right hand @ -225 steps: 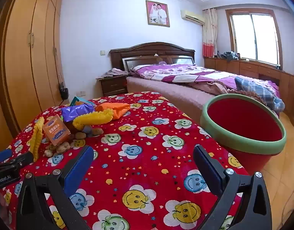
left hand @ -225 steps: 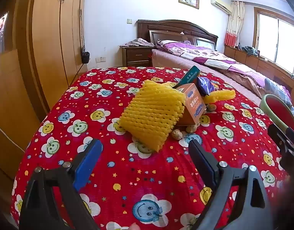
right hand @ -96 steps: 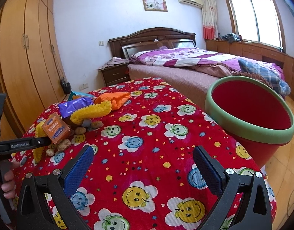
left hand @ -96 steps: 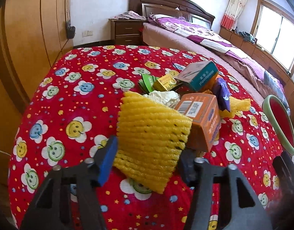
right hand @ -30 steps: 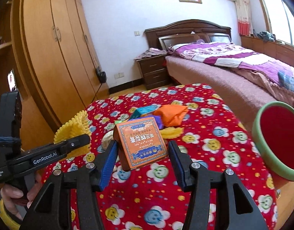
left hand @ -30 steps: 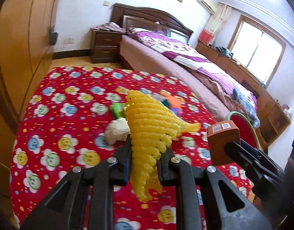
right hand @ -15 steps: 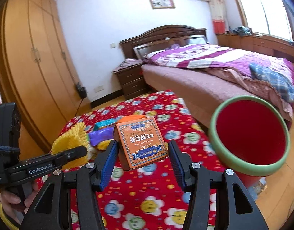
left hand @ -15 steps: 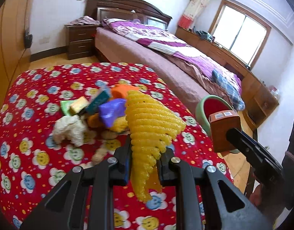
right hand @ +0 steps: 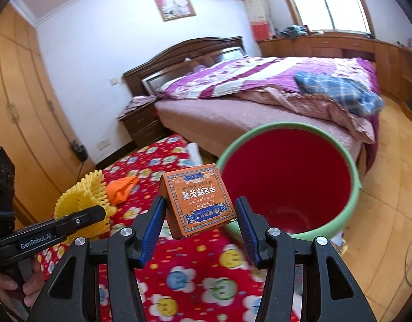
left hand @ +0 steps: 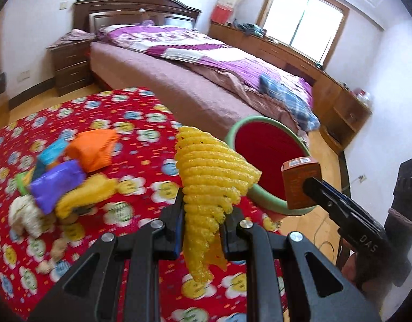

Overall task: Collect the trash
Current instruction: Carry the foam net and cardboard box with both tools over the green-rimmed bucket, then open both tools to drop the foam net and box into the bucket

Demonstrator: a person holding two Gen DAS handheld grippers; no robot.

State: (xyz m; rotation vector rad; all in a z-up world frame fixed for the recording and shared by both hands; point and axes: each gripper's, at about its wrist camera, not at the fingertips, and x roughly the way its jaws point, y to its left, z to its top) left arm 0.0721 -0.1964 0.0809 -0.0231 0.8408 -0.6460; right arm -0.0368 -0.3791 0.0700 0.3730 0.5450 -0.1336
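My left gripper (left hand: 203,224) is shut on a yellow foam net (left hand: 210,177) and holds it above the red smiley tablecloth (left hand: 141,112), short of the bin. My right gripper (right hand: 200,214) is shut on an orange carton (right hand: 199,204), held in the air at the near rim of the red bin with a green rim (right hand: 286,177). The carton (left hand: 299,182) and the bin (left hand: 265,147) also show in the left wrist view. The foam net (right hand: 82,198) shows at the left of the right wrist view.
A pile of trash lies on the table: an orange bag (left hand: 94,150), a purple wrapper (left hand: 57,185), a second yellow foam net (left hand: 87,196), crumpled white paper (left hand: 24,214) and a teal box (left hand: 51,151). A bed (left hand: 206,61) stands behind the table and bin.
Both grippers have swung right toward the bin with their loads. The bin now looms larger in both views and the trash pile has slid to the left.
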